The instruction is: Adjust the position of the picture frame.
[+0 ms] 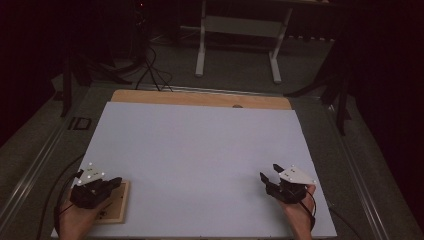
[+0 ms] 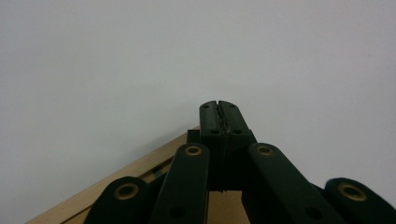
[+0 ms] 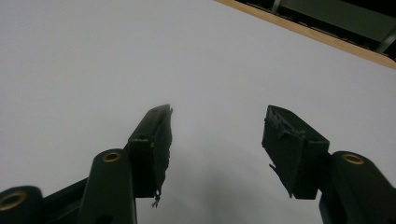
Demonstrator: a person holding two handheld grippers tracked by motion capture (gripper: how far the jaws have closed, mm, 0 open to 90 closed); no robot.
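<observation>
The left black two-jaw gripper sat low at the near left of the large white sheet-covered table, held in the person's left hand. Its jaws were pressed fully together with nothing visible between them, as the left gripper view showed. Directly beneath and just behind that gripper lay a small flat square wooden board, its pale corner reaching just short of the jaw tips in the left gripper view; whether the gripper touched it could not be told. The right black two-jaw gripper, held in the right hand well apart at the near right, had its jaws spread wide over bare white surface. A strip of bare wooden table edge ran along the far side, beyond both grippers.
</observation>
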